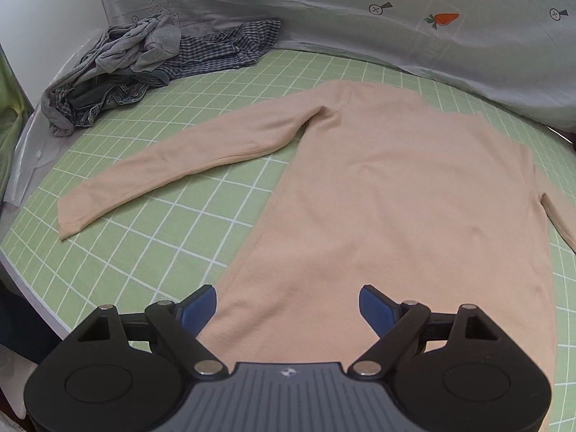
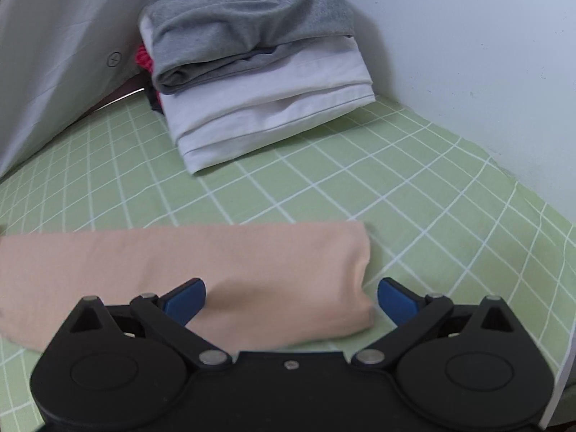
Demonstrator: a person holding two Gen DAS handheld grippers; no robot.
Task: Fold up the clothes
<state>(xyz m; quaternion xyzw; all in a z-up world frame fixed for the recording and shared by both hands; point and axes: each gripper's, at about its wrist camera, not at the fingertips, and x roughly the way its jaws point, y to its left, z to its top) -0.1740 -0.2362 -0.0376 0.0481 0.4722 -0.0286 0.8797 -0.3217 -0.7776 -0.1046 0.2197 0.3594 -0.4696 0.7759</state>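
A beige long-sleeved top (image 1: 396,198) lies flat on the green checked sheet (image 1: 151,237), its left sleeve (image 1: 172,165) stretched out to the left. My left gripper (image 1: 288,306) hangs open over the top's near hem, nothing between its blue pads (image 1: 199,307). In the right wrist view the end of the other beige sleeve (image 2: 252,266) lies across the sheet (image 2: 414,198). My right gripper (image 2: 291,298) stands open above the sleeve's cuff end, its fingers (image 2: 394,300) either side of it without pressing.
A heap of unfolded clothes, grey, plaid and denim (image 1: 136,68), sits at the far left. A grey quilt with a carrot print (image 1: 396,18) lines the back. A stack of folded grey and white clothes (image 2: 259,72) stands by the white wall (image 2: 486,54).
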